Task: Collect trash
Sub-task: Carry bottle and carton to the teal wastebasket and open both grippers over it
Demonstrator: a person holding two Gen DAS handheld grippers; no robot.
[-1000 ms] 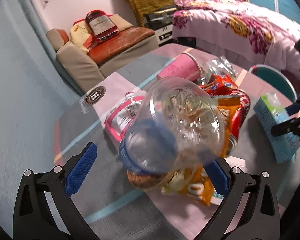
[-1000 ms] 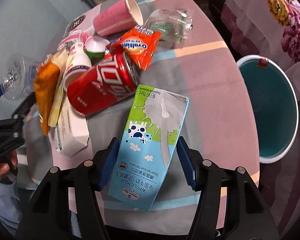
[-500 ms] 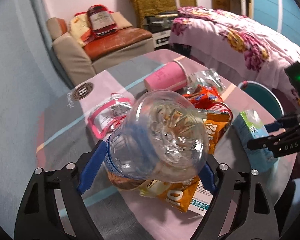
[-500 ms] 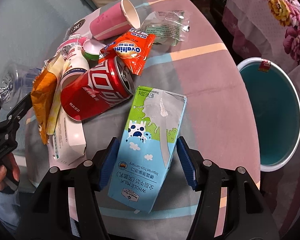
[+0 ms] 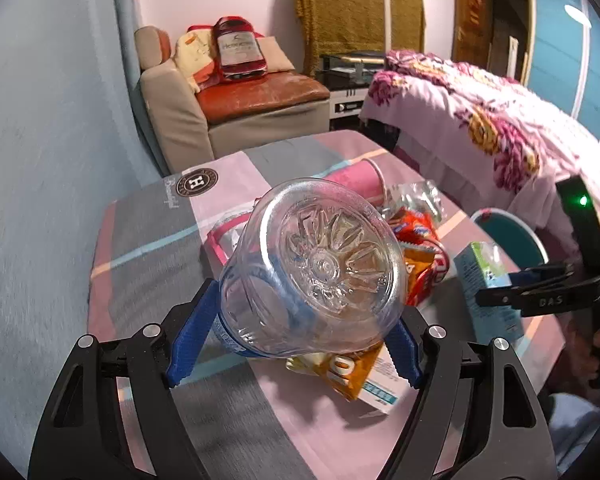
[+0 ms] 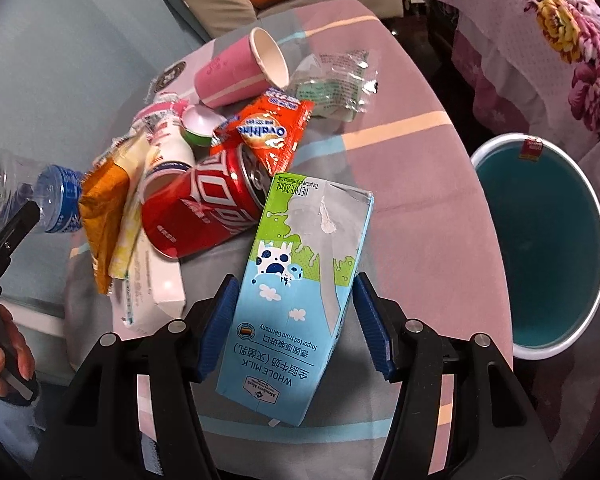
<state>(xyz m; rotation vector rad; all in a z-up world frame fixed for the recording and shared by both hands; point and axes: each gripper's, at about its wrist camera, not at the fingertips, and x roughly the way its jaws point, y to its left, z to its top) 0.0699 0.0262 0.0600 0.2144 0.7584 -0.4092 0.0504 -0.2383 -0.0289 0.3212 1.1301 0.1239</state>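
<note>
Lifted since the earlier frame, your left gripper (image 5: 296,344) now clamps the plastic bottle (image 5: 316,272) above the table (image 5: 148,248). On the right wrist view, your right gripper (image 6: 296,320) grasps the milk carton (image 6: 300,280); the bin (image 6: 540,248) looks empty, about 8 pieces remain.

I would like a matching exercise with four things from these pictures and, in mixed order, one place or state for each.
Things:
1. clear plastic bottle
2. blue and green milk carton
3. pink paper cup
4. teal waste bin

States:
A. lying on its side on the table
B. standing beside the table
C. between the right gripper's jaws
D. held in the left gripper

Pairs: 1-D, 2-C, 3-A, 4-B
</note>
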